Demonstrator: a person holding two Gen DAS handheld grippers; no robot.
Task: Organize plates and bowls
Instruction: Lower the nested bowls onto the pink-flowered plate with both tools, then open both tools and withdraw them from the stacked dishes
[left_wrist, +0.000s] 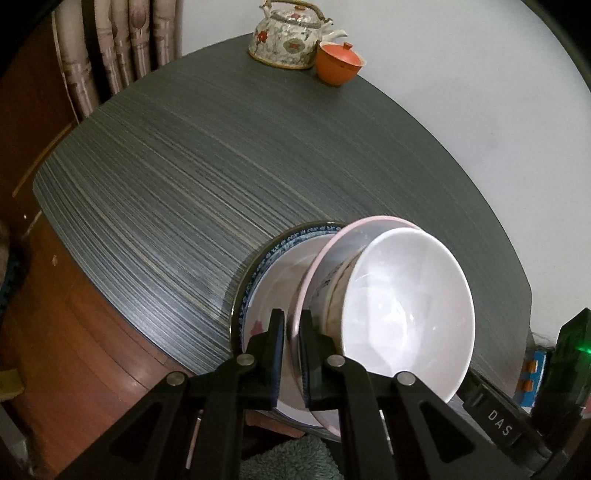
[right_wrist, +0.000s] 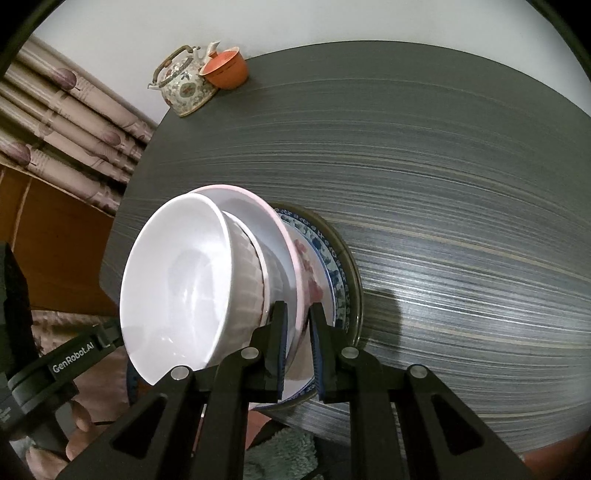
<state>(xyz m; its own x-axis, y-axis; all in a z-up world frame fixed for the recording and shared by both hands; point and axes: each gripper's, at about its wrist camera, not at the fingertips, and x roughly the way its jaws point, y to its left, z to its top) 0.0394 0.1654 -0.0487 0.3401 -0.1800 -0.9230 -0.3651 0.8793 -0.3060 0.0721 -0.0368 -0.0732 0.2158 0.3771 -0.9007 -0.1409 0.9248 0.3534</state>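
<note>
A pink-rimmed plate (left_wrist: 325, 254) carries a patterned bowl (left_wrist: 332, 291) with a white bowl (left_wrist: 406, 306) nested on top. It hovers just over a blue-patterned plate (left_wrist: 273, 254) lying near the table's front edge. My left gripper (left_wrist: 291, 332) is shut on the pink plate's near rim. In the right wrist view my right gripper (right_wrist: 297, 325) is shut on the opposite rim of the pink plate (right_wrist: 258, 199), with the white bowl (right_wrist: 177, 288) to its left and the blue plate (right_wrist: 332, 273) beneath. Whether the pink plate touches the blue plate, I cannot tell.
A floral teapot (left_wrist: 288, 37) and an orange lidded cup (left_wrist: 338, 61) stand at the far edge of the dark striped table (left_wrist: 221, 166). Curtains (right_wrist: 66, 122) and a wooden cabinet (left_wrist: 55, 295) lie beyond the table's left side. A white wall is behind.
</note>
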